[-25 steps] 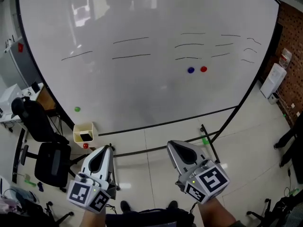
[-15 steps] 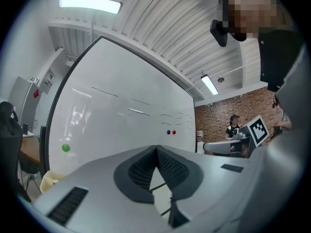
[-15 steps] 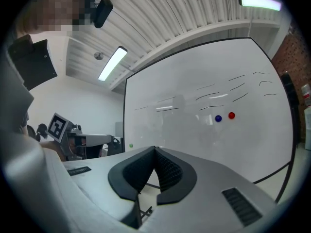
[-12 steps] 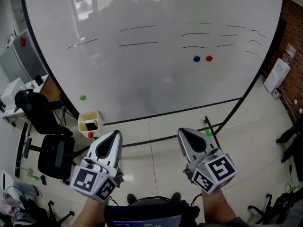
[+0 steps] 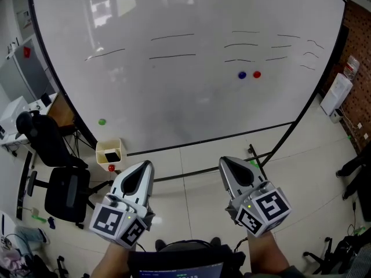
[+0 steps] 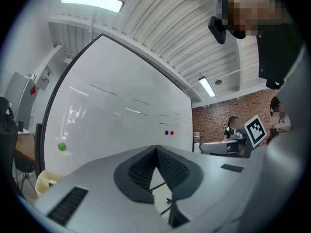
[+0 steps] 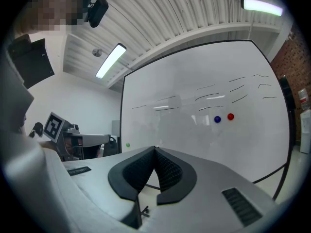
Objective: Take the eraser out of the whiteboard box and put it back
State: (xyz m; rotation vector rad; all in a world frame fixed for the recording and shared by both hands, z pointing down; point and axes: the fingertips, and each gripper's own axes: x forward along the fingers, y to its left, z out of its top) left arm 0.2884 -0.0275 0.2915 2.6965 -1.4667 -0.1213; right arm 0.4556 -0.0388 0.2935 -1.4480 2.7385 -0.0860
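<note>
Well short of the whiteboard box (image 5: 101,154), left claw (image 5: 144,167) and right claw (image 5: 225,163) sit closed, empty.

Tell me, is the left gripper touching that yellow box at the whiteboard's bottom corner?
Apart. The head view shows the left gripper, jaws shut and empty, stopping short of the yellow box, with bare floor visible between them.

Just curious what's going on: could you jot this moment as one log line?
left tool: shut, empty | right tool: shut, empty | box: lower left of whiteboard, clear of tools
</note>
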